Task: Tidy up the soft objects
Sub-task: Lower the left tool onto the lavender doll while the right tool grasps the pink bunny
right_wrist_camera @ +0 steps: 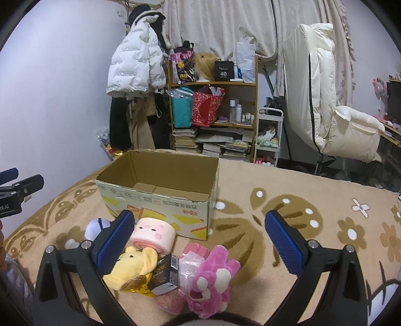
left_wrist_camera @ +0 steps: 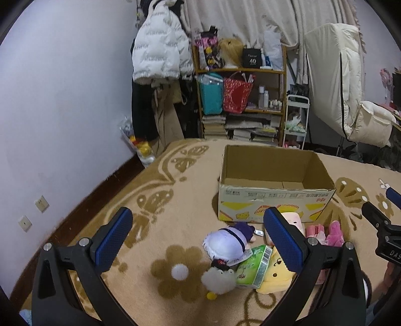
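Left wrist view is showing the left hand-held gripper [left_wrist_camera: 198,240] hanging released above the purple plush [left_wrist_camera: 226,242], mid-frame, probably because the empty cardboard box [left_wrist_camera: 273,200] beyond is awaiting toys; right hand-held gripper [right_wrist_camera: 198,240] is likewise gaping over the pink plush [right_wrist_camera: 210,280].

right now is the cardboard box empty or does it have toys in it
Empty. The cardboard box shows only its bare floor flaps in both views; the plush toys lie on the blanket in front.

A lived-in bedroom: patterned blanket [right_wrist_camera: 288,250], hung puffer jacket [right_wrist_camera: 135,65], cluttered bookshelf [right_wrist_camera: 213,105], drawn curtains [right_wrist_camera: 225,22].
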